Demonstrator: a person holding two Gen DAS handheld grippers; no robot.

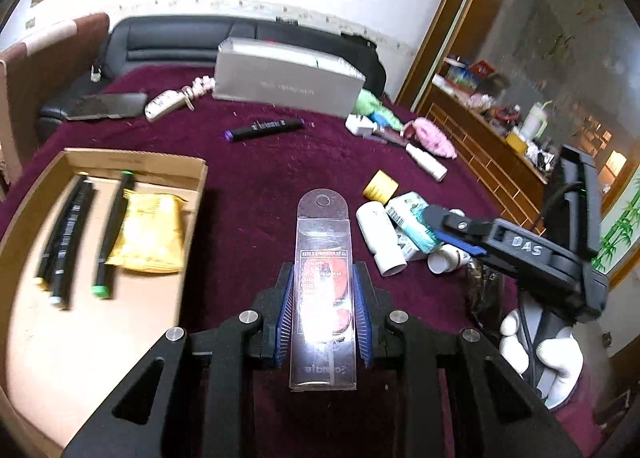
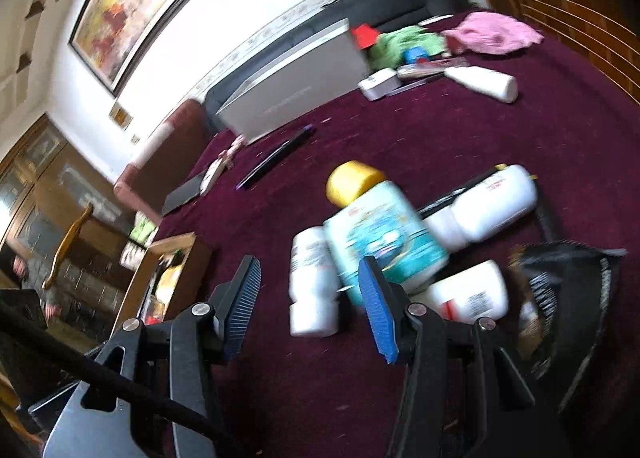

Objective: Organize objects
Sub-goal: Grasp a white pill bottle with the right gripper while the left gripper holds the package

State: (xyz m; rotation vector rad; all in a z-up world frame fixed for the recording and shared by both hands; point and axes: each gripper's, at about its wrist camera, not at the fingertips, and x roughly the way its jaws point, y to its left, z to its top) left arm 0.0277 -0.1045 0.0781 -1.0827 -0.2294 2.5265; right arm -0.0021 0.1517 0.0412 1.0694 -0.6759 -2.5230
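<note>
Clear plastic packaging (image 1: 323, 286) is clamped between the blue pads of the left hand-held gripper (image 1: 323, 312), held above the maroon bench (image 1: 260, 186) just right of the cardboard box (image 1: 36, 218). Right hand-held gripper (image 2: 310, 306) stands released, nothing between its pads, beside the white bottles (image 2: 312, 282).

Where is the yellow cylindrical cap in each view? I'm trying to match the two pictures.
Left wrist view: yellow cylindrical cap right of centre, beside the white bottles.
Right wrist view: yellow cylindrical cap at centre, behind the teal-printed packet.
Shared landmark: long grey rectangular box at the far edge.
</note>
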